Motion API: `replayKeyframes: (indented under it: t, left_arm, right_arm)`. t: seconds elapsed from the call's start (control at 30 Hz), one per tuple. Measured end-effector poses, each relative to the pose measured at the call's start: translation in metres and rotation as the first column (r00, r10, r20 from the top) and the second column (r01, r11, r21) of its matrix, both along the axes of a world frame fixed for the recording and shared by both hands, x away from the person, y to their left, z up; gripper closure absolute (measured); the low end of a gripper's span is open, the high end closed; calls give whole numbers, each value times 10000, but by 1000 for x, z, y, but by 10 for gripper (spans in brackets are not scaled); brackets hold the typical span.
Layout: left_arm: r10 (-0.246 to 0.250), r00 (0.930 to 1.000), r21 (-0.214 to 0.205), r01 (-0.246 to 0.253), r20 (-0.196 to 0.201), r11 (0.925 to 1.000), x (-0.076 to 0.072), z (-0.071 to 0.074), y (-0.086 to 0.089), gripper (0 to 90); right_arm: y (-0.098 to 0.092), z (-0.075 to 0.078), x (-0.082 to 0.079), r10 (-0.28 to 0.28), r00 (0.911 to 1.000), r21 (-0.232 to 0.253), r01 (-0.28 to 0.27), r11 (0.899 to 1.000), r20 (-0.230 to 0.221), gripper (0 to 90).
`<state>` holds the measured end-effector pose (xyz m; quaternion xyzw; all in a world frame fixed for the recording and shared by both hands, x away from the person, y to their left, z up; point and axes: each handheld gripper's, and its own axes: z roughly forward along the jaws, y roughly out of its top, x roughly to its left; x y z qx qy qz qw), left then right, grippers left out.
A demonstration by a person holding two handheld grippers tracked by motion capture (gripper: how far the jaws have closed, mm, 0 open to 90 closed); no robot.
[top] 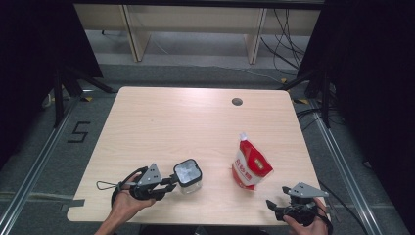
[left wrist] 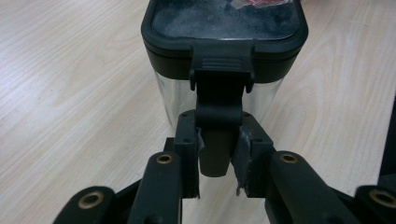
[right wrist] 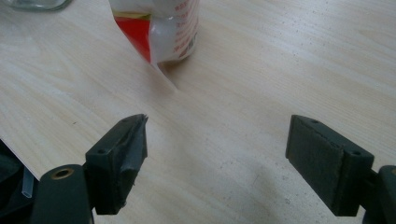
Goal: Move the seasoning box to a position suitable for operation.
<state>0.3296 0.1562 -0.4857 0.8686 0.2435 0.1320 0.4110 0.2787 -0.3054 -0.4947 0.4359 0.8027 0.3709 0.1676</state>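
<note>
- While the left tool point(left wrist: 217, 154) is clamped on the lowered latch tab point(left wrist: 219, 116) of the container point(top: 188, 175), its two pads pinch that flap from either side, just below the black lid point(left wrist: 224, 35).
- The container stands upright on the counter point(top: 195, 122), near the front edge on the person's left side, directly ahead of the left tool and touching it.
- The latch hangs down the container's near wall, so its long axis runs vertically, in line with the tool's reach; any pull would, I judge, swing it outward from the lid.
- The right tool point(right wrist: 233, 149) rests with its jaws spread wide and nothing between them, near the counter's front right corner.
- The red-and-white pouch point(top: 250, 165) stands ahead of the right tool, apart from it, and well apart from the container.
- The left hand is plainly the nearer one to the container.
</note>
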Motion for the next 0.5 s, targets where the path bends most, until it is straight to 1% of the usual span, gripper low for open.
replayKeyframes:
  t: [0.03,0.07,0.1,0.13,0.17,0.2,0.23,0.27,0.3,0.33,0.37,0.4,0.43,0.47,0.5]
  left_arm:
    - [5,10000,-181,-5,-27,9998,-1,-1,-2,724]
    - [-185,9998,-55,185,-2,9998,0,0,-3,724]
    - [-105,9999,-177,104,-26,9998,-1,-1,-5,724]
    - [-287,9996,-204,286,-45,9994,0,-1,-7,724]
    - [-353,9994,-132,353,-1,9993,0,0,-8,724]
    - [-494,9988,-126,494,1,9987,0,0,-10,724]
    - [-617,9981,-262,615,-74,9978,0,-1,-13,724]
    - [-744,9972,-116,743,-19,9972,0,0,-15,724]
    - [-823,9966,-195,821,-79,9964,0,0,-17,724]
    - [-981,9951,-218,978,-135,9950,1,0,-20,724]
    - [-1053,9943,-141,1051,-142,9944,0,0,-22,724]
    - [-1210,9926,-135,1208,-132,9926,1,0,-24,724]
    - [-1324,9911,-182,1322,-134,9911,0,0,-26,724]
    - [-1417,9898,-102,1416,-115,9899,0,0,-28,724]
    - [-1532,9882,14,1532,-8,9882,1,1,-29,724]
  right_arm:
    - [0,0,0,54,10000,32,-53,10000,-36,216]
    - [0,0,0,34,9999,61,-33,10000,-104,215]
    - [0,0,1,56,10000,-24,-56,10000,-6,216]
    - [0,0,1,61,10000,-9,-61,10000,32,215]
    - [-1,0,1,50,10000,-55,-50,10000,53,216]
    - [0,0,1,71,10000,-13,-71,10000,-4,216]
    - [0,0,1,41,10000,-30,-41,10000,41,216]
    - [-1,0,1,62,10000,-126,-61,9999,64,216]
    - [0,0,0,14,10000,10,-14,10000,-1,216]
    - [0,0,0,11,10000,-48,-11,10000,-22,216]
    - [0,1,-1,-72,9999,-95,71,9999,-92,216]
    - [-1,1,0,49,10000,-152,-48,9999,24,215]
    - [0,1,-1,-35,10000,-93,35,10000,-59,215]
    - [0,0,0,51,10000,-11,-51,10000,0,215]
    - [1,0,-1,-49,10000,-1,49,10000,-82,216]
